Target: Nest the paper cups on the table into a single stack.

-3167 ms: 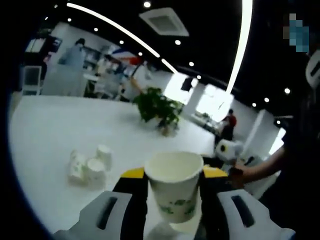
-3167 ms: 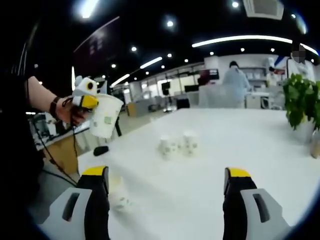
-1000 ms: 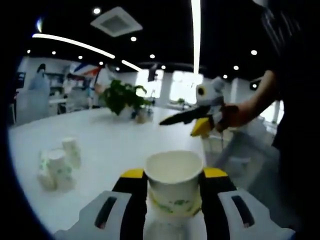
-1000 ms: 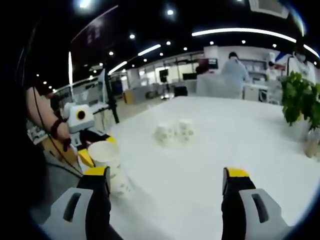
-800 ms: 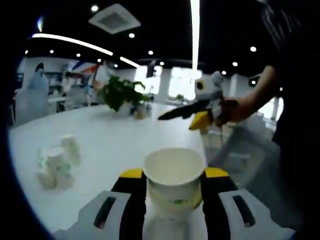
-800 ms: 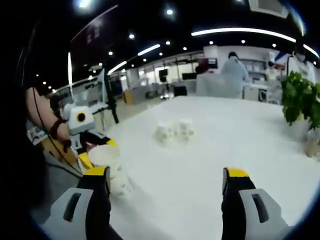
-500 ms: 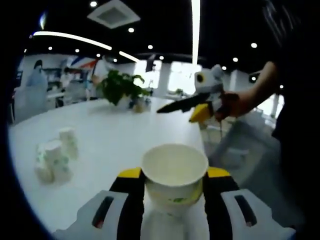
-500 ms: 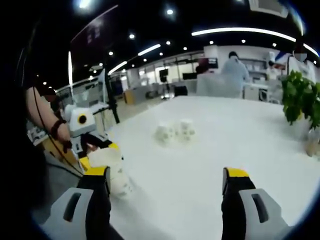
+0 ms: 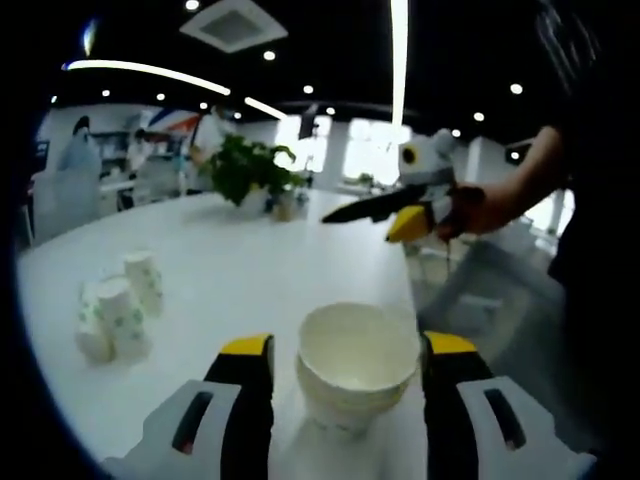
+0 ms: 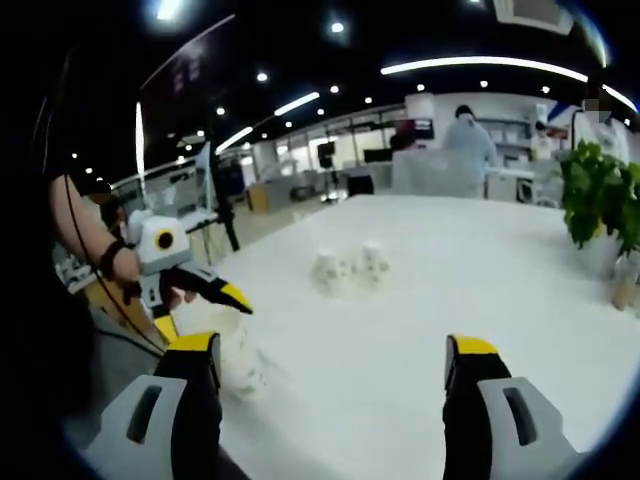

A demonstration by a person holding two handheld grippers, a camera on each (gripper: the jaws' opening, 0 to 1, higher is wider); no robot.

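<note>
In the left gripper view, the left gripper (image 9: 347, 365) is released: its jaws stand apart on both sides of the nested paper cups (image 9: 357, 372), not touching them. This stack stands on the white table (image 9: 250, 260) near its edge; its base is blurred. Three more cups (image 9: 120, 312) stand in a group well apart. The right gripper (image 10: 338, 365) is spread wide and holds nothing. A potted plant (image 10: 598, 205) is cut off at the rim.
</note>
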